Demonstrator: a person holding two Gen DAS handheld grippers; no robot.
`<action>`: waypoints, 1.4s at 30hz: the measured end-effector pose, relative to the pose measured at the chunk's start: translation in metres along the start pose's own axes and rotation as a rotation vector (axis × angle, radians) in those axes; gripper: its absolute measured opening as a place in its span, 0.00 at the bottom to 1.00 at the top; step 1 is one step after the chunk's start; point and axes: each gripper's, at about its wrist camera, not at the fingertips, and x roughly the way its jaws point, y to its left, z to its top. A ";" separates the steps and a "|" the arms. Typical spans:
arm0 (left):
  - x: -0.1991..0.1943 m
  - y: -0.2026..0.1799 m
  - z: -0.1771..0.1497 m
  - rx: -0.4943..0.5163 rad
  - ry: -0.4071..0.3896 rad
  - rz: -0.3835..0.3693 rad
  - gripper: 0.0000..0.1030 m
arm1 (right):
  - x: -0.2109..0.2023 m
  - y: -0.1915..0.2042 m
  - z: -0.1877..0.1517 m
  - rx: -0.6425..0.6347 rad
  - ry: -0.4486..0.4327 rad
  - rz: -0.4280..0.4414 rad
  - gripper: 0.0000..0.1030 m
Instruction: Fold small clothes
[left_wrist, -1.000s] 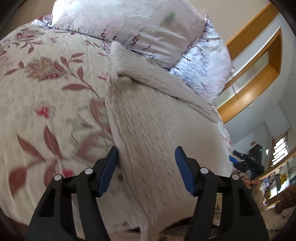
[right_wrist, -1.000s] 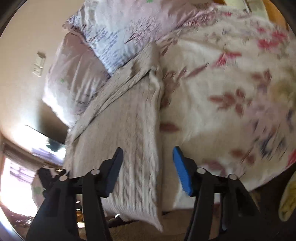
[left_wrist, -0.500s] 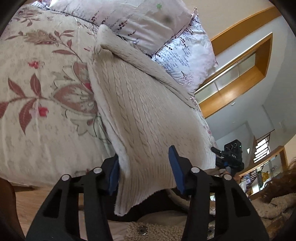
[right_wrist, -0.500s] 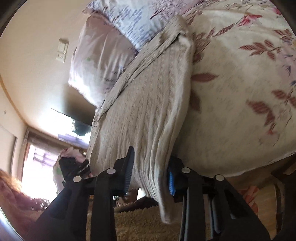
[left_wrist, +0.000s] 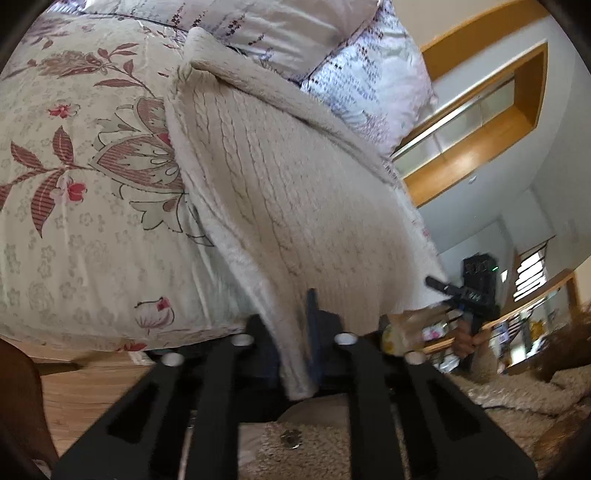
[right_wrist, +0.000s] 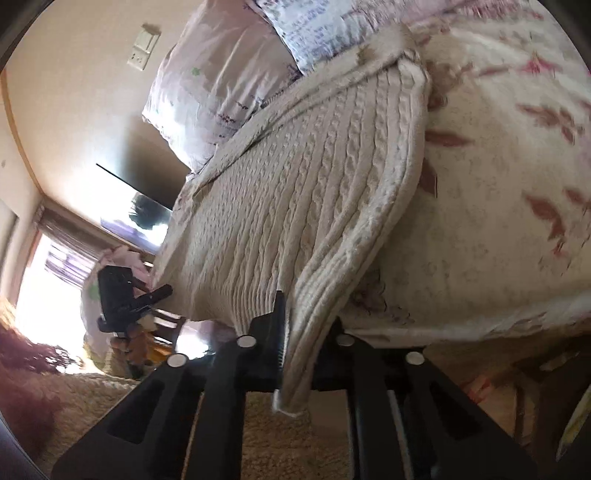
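A cream cable-knit sweater lies on a floral bed, its lower hem hanging over the bed's near edge. My left gripper is shut on the hem's left corner, the knit pinched between the blue pads. My right gripper is shut on the hem's right corner of the same sweater. Each gripper shows in the other's view: the right one at the far hem, the left one likewise. The sweater's far end is folded near the pillows.
The floral bedspread covers the bed, with pillows at its head. A shaggy beige rug and wood floor lie below the bed edge. A wooden chair part stands at the lower left.
Both grippers dropped to the hem at the bed's edge and closed on it. One second ago both were open above the sweater; now each pinches a hem corner.
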 end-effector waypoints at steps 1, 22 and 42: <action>-0.001 -0.001 0.002 0.011 -0.011 0.016 0.07 | -0.003 0.002 0.001 -0.014 -0.019 -0.012 0.08; -0.019 -0.019 0.143 0.110 -0.349 0.306 0.06 | -0.008 0.064 0.097 -0.336 -0.496 -0.465 0.07; 0.079 0.045 0.273 -0.116 -0.292 0.329 0.06 | 0.080 -0.012 0.236 -0.049 -0.372 -0.479 0.07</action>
